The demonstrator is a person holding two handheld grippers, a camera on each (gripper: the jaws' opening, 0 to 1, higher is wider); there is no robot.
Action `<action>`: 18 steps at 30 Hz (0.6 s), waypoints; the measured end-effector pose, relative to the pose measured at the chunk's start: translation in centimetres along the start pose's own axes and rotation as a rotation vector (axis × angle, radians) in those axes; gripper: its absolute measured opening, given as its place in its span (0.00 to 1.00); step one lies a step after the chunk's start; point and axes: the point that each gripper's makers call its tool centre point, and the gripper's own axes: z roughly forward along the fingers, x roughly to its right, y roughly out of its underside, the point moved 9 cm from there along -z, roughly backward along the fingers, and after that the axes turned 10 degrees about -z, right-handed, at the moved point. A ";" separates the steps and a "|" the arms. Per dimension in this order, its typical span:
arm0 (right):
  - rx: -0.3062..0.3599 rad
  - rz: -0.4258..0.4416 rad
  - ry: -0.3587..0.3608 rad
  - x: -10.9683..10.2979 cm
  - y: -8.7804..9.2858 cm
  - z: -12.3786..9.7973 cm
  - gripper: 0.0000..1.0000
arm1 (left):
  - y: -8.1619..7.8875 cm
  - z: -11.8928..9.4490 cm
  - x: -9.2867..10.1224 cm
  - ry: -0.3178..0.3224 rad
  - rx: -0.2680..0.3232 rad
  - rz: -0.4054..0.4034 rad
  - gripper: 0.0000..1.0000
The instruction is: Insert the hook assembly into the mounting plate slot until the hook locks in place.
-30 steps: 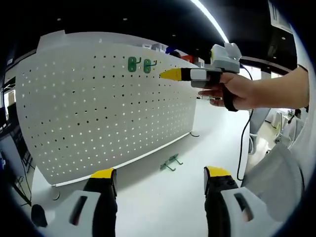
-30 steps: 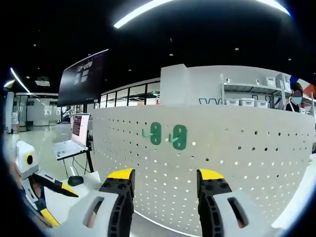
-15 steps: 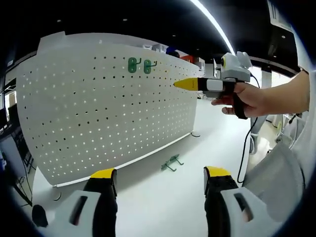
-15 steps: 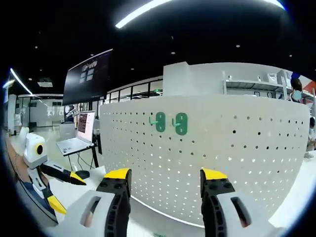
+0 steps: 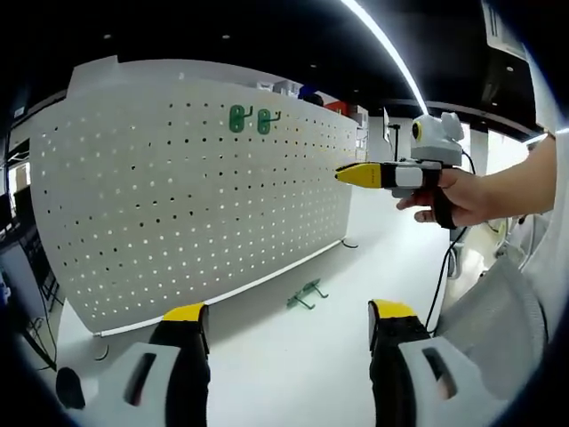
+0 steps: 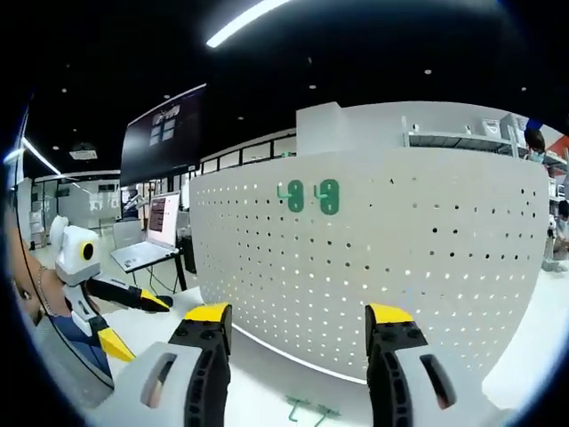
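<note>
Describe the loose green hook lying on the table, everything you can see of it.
The loose green hook is a small green piece, plastic or coated metal by its look, with a short bar and prongs sticking out. It lies flat on the white table just in front of the pegboard's lower edge, apart from the board. Nothing grips or touches it but the table. In the right gripper view it lies low between the open jaws. Finer detail is too small to tell.
</note>
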 end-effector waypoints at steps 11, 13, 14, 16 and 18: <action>-0.048 0.001 -0.002 0.3 1.8 -1.9 0.60 | 0.1 -0.1 0.2 0.003 0.001 0.001 0.75; -0.057 0.004 0.000 0.4 2.1 -2.2 0.60 | 0.3 -0.2 0.3 0.004 -0.002 0.000 0.76; -0.063 0.002 0.000 0.4 2.3 -2.4 0.60 | 0.4 -0.3 0.3 0.004 -0.003 -0.002 0.76; -0.066 0.004 0.001 0.4 2.6 -2.7 0.61 | 0.6 -0.4 0.3 0.002 -0.006 -0.001 0.76; -0.075 0.007 0.000 0.3 2.9 -3.0 0.61 | 0.7 -0.6 0.2 -0.001 -0.007 -0.009 0.76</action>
